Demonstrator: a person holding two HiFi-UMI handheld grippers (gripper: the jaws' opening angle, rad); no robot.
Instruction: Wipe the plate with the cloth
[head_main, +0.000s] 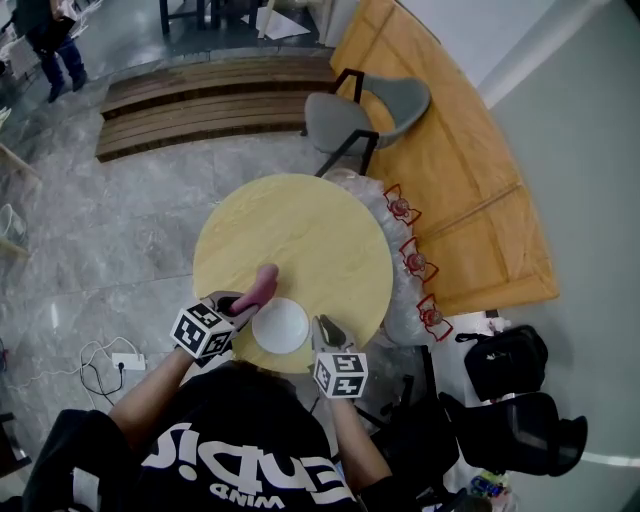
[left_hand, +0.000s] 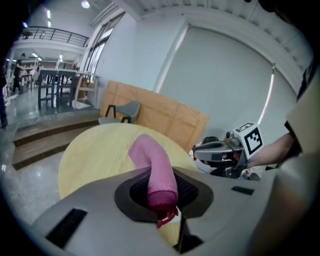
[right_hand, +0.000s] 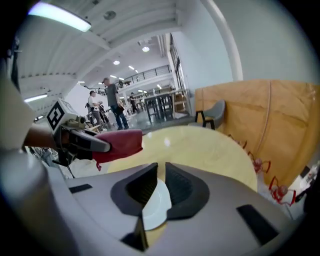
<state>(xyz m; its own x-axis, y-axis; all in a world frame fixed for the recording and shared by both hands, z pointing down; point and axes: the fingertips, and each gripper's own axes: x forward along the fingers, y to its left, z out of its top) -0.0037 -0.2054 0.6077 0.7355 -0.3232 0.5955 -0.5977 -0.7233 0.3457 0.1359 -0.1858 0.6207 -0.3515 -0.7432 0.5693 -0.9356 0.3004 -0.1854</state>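
pinching the rolled pink cloth (left_hand: 155, 165) in the left gripper (left_hand: 163, 199); clamping the white plate (right_hand: 156, 202) by its rim in the right gripper (right_hand: 159, 186), jaws narrowed onto the thin edge, both over the near side of the round table (head_main: 300, 230). bringing the cloth's end flat against the plate's face, bracing the rim against the push. minding the plastic bags (head_main: 398, 262) crowding the table's right side, grey chair (head_main: 365, 112) beyond.

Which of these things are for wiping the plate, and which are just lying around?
For the job:
- pink cloth, gripped by the left tool
- white plate, gripped at its rim by the right tool

Just lying about:
- grey chair
- black bags
- white power strip
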